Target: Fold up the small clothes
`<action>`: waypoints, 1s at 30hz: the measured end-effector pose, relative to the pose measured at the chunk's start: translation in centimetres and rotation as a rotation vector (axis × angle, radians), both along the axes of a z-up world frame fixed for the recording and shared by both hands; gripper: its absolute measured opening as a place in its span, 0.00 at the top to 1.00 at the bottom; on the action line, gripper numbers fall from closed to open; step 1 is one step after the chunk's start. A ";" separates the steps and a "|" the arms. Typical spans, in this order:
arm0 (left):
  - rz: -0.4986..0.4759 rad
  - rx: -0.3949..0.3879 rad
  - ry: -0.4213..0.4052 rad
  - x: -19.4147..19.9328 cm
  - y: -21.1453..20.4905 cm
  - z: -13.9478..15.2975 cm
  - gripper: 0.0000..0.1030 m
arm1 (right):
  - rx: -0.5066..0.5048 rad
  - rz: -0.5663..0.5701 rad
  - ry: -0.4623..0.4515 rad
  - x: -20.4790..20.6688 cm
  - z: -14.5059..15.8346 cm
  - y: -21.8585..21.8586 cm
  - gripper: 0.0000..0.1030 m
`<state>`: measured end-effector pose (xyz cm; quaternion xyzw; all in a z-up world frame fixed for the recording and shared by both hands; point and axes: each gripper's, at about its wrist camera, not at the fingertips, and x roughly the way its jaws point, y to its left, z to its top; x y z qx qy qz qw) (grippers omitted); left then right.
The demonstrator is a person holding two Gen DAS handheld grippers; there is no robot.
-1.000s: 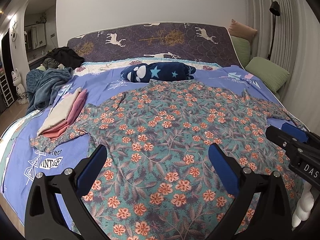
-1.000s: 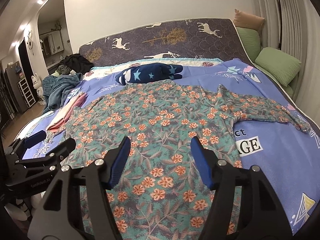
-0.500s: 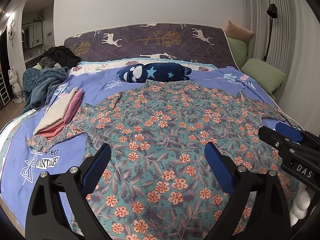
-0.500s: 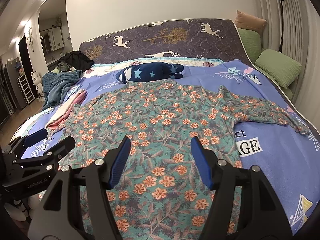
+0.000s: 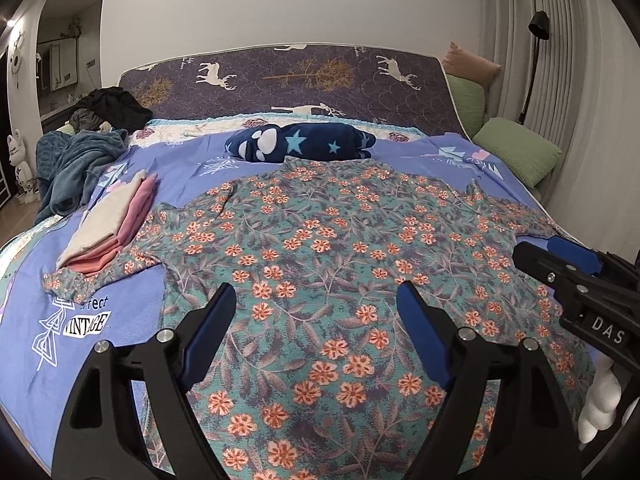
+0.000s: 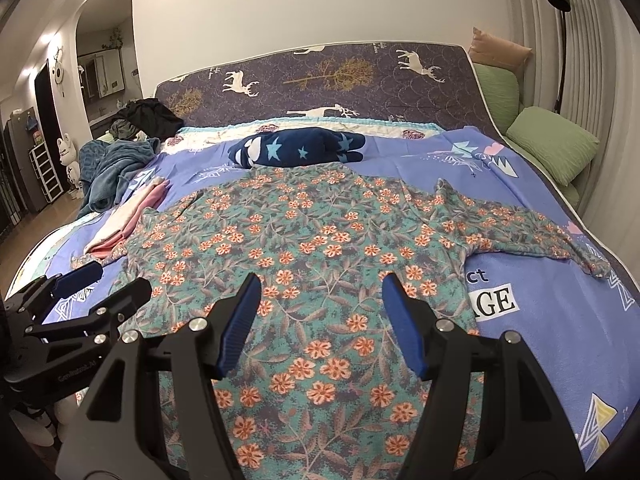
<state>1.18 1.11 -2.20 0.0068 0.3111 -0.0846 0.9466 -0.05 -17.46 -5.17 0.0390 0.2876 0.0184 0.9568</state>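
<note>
A teal long-sleeved top with orange flowers [image 5: 320, 264] [image 6: 312, 248] lies spread flat on the bed, sleeves stretched out to both sides. My left gripper [image 5: 316, 300] hovers over its lower hem, its jaws closing with nothing between the blue pads. My right gripper [image 6: 318, 288] hangs over the hem further right, open and empty. Each gripper shows in the other's view: the right gripper [image 5: 560, 260] at the right edge, the left gripper [image 6: 100, 284] at the left edge.
A folded pile of pink and cream clothes [image 5: 112, 228] sits left of the top. A dark blue star-patterned roll [image 5: 300, 142] lies at the collar end. A teal blanket [image 5: 72, 168] and dark clothes [image 5: 116, 108] are heaped far left. Green pillows [image 5: 516, 152] line the right side.
The left gripper's jaws have narrowed a little. Both grippers stay over the hem, and the top has not moved.
</note>
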 end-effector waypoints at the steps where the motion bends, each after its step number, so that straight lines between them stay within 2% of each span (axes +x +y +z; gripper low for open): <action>1: 0.001 -0.002 0.002 0.0 0.0 0.0 0.19 | 0.001 0.000 0.000 0.0 0.0 0.0 0.37; 14: 0.021 -0.017 0.029 0.8 1.1 -1.1 0.19 | -0.015 -0.009 0.013 0.5 -0.3 0.0 0.35; 21: 0.044 -0.058 0.042 1.7 3.2 -1.4 0.19 | -0.042 -0.008 0.034 1.9 -0.4 0.9 0.33; 27: 0.105 -0.152 0.074 3.6 8.0 -2.4 0.19 | -0.082 0.011 0.063 3.7 -0.6 1.5 0.32; 29: 0.162 -0.222 0.108 4.6 11.4 -3.3 0.22 | -0.091 0.020 0.083 4.4 -0.8 1.4 0.31; 30: 0.185 -0.264 0.121 5.0 13.0 -3.8 0.27 | -0.095 0.023 0.098 4.8 -0.9 1.3 0.31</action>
